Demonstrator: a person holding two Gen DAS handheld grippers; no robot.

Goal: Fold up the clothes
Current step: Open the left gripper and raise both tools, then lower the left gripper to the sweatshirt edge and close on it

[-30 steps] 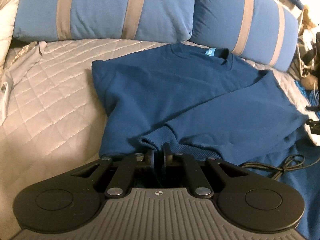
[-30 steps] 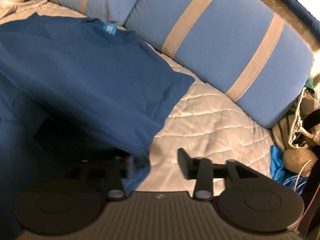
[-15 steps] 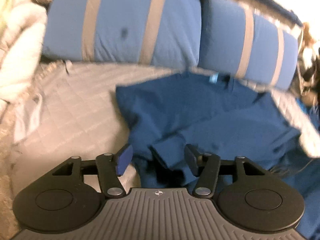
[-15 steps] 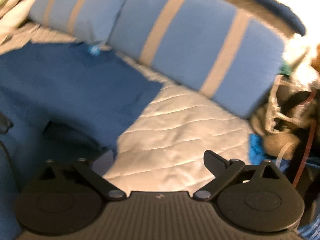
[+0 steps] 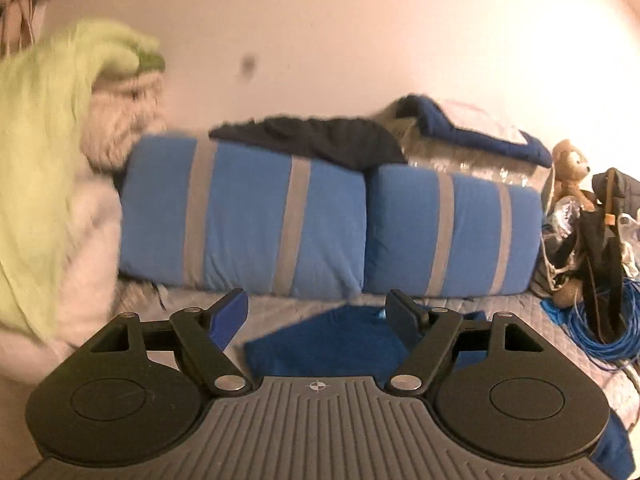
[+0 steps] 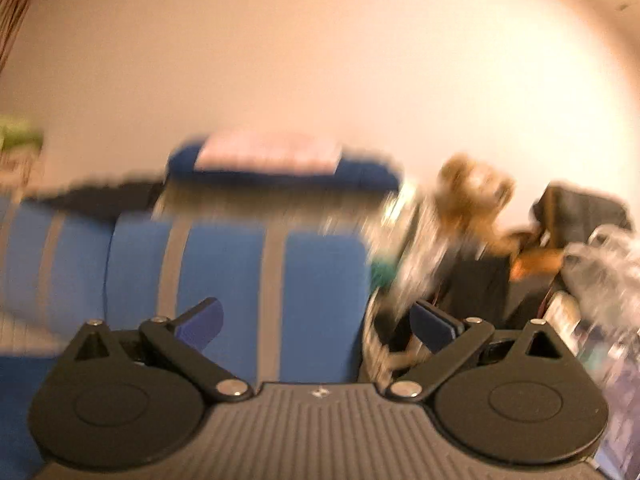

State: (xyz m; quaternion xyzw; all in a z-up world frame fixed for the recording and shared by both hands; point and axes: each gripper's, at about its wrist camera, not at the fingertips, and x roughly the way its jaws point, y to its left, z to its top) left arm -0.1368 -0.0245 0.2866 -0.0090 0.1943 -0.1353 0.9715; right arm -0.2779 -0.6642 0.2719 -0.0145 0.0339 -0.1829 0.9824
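Both grippers — left (image 5: 316, 316), right (image 6: 316, 324) — wide apart, empty.

Two striped pillows (image 5: 280, 224) are set side by side along the back of the bed (image 5: 540, 320), against the wall (image 5: 360, 40). A dark garment (image 5: 320, 140) is draped over the top of the left pillow, and a folded blanket (image 5: 472, 128) lies behind the right one. The sweatshirt (image 5: 332, 340) is spread on the bed in front of the pillows, seen between the fingers (image 5: 230, 316) of the left gripper (image 5: 316, 316), apart from both. A heap of bedding (image 5: 60, 200) is piled to the left of the pillows. To their right a teddy bear (image 5: 570, 172) is propped, with a bag (image 5: 604, 248) beside it and a coiled cable (image 5: 600, 332) in front of the bag. The right gripper (image 6: 316, 324) is held before the pillows, its view blurred.
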